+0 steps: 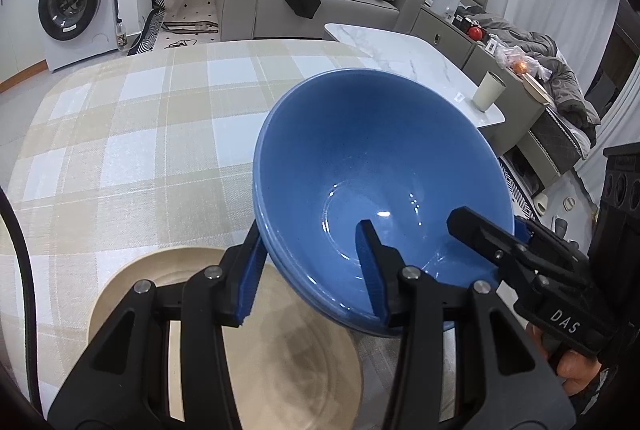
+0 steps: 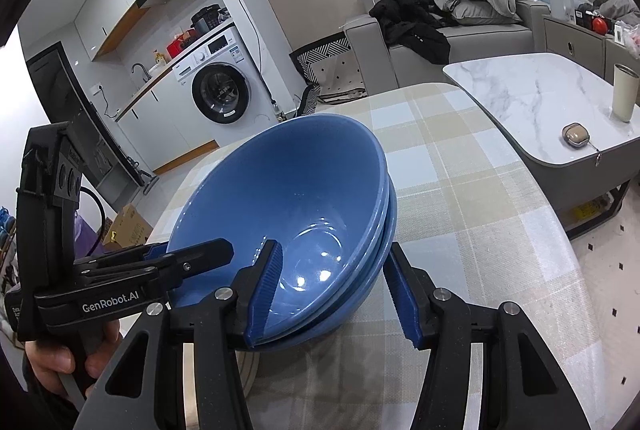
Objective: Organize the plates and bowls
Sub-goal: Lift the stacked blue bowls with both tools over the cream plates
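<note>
Centre of both frames: nested blue bowls (image 1: 380, 166), tilted, lifted off the checked tablecloth (image 1: 120, 134)
Left gripper (image 1: 312, 274): part open, jaws astride the near rim, clamped on it
Right gripper (image 2: 336, 290): part open; inner pad on the rim, outer pad seems just clear, grip uncertain
Progress: bowls stacked; beige plate (image 1: 280, 362) still apart; judged partway
Left view only: plate at lower centre, below the bowls
Right view only: 3 rims in the stack
</note>
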Demonstrator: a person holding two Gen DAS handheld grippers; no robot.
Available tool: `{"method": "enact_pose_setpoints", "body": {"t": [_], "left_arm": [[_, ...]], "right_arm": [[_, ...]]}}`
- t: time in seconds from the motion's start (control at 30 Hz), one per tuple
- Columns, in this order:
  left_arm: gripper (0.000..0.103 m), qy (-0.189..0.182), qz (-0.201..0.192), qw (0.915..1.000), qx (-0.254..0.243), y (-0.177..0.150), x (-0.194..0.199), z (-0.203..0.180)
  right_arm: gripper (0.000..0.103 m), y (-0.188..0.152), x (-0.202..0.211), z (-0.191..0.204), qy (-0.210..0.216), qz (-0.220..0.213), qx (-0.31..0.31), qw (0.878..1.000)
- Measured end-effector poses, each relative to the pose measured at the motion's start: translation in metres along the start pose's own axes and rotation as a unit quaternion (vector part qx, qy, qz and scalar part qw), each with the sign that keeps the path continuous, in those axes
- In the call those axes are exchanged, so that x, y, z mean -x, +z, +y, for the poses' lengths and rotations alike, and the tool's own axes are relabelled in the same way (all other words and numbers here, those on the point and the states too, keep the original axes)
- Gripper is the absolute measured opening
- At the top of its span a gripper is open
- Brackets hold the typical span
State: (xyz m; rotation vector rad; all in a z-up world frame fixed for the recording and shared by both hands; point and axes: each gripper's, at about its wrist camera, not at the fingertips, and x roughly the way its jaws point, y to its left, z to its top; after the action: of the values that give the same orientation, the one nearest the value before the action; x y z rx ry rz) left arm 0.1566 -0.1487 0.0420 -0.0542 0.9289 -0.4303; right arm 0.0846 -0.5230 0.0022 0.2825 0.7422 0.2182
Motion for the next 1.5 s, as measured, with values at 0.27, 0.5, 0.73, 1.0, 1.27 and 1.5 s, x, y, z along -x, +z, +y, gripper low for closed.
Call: {"method": "enact_pose_setpoints", "body": {"t": [0.27,0.5,0.73,1.0,1.27,1.5], "left_arm": [[0.042,0.004,-0.013,0.9999,-0.001,-0.007,0.027,-0.008],[0.042,0.01,-0.02,0.9998,0.0,-0.014,0.047,-0.014],[0.042,0.017,-0.031,0.9994,0.0,-0.023,0.074,-0.021],[0.042,0.024,-0.04,0.9989,0.006,-0.035,0.103,-0.025],[0.042,0.033,-0.05,0.9981,0.014,-0.044,0.128,-0.023],[0.042,0.042,-0.06,0.997,0.026,-0.056,0.15,-0.015]], "right_arm": [[0.054,0.001,0.015,0.007,0.004,-0.014,0.01,1.0],[0.054,0.002,0.026,0.015,0.011,-0.021,0.018,1.0],[0.054,0.002,0.038,0.025,0.018,-0.03,0.028,0.999],[0.054,0.002,0.049,0.038,0.026,-0.038,0.04,0.998],[0.054,0.001,0.054,0.052,0.039,-0.041,0.052,0.997],[0.054,-0.002,0.054,0.065,0.051,-0.038,0.062,0.996]]}}
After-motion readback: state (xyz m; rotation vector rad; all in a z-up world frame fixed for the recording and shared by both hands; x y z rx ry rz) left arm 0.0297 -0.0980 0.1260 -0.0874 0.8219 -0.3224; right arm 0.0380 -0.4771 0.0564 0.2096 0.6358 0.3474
